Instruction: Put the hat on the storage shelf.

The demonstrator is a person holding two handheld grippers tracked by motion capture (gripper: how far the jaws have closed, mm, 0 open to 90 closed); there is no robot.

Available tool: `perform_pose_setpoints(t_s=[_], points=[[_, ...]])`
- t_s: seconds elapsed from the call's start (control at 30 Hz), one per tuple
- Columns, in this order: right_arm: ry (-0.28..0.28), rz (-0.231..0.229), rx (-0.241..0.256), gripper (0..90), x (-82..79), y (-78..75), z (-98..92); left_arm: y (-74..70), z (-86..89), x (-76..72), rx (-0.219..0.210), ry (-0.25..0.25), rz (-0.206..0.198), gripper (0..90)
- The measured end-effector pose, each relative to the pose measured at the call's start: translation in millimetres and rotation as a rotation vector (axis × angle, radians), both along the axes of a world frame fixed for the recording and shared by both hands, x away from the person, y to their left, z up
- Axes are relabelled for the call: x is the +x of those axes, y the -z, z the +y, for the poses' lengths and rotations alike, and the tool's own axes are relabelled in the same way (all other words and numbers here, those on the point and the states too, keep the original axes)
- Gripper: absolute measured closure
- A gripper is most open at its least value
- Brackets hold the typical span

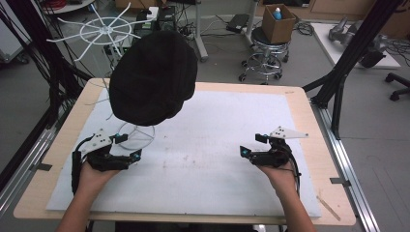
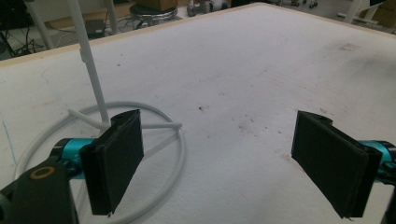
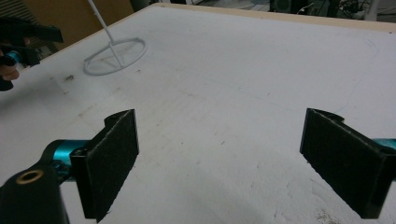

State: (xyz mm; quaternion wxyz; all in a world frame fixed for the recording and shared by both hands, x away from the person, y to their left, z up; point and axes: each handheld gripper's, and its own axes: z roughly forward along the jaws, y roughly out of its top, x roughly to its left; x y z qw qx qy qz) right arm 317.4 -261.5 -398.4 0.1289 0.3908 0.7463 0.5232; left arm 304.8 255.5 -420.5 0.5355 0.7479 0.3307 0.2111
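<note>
The worktop (image 1: 309,116) is a pale wooden board with a white mat (image 1: 217,145) covering most of it; the mat shows faint brown specks near its middle. On the left part of the mat stands a white wire stand (image 1: 137,131): a ring base lying flat, with a thin upright pole rising from it. A black knit hat (image 1: 153,77) sits on top of the pole, hanging above the far left part of the worktop and hiding the upper part of the stand in the high view.

The left tongs (image 1: 129,146), held in the person's left hand (image 1: 94,176), hover just beside the ring base, with the pole (image 2: 91,70) rising just beyond the near jaw in the left gripper view. Their jaws stand wide apart, holding nothing.

The right tongs (image 1: 249,145), in the right hand (image 1: 280,176), are well apart from the stand, over bare mat at the right. Their jaws are also wide, holding nothing.
</note>
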Motion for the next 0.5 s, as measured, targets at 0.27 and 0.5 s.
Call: perform_pose_setpoints(t_s=[0.27, 0.5], points=[[-0.002, 0.002, -0.003, 10.8, 0.8, 0.9, 0.7, 0.7, 0.3, 0.6, 0.003, -0.002, 0.004, 17.0], [-0.004, 0.008, -0.004, 10.8, 0.0, 0.7, 1.2, 2.3, -0.2, 3.2, 0.002, -0.004, 0.008, 17.0]])
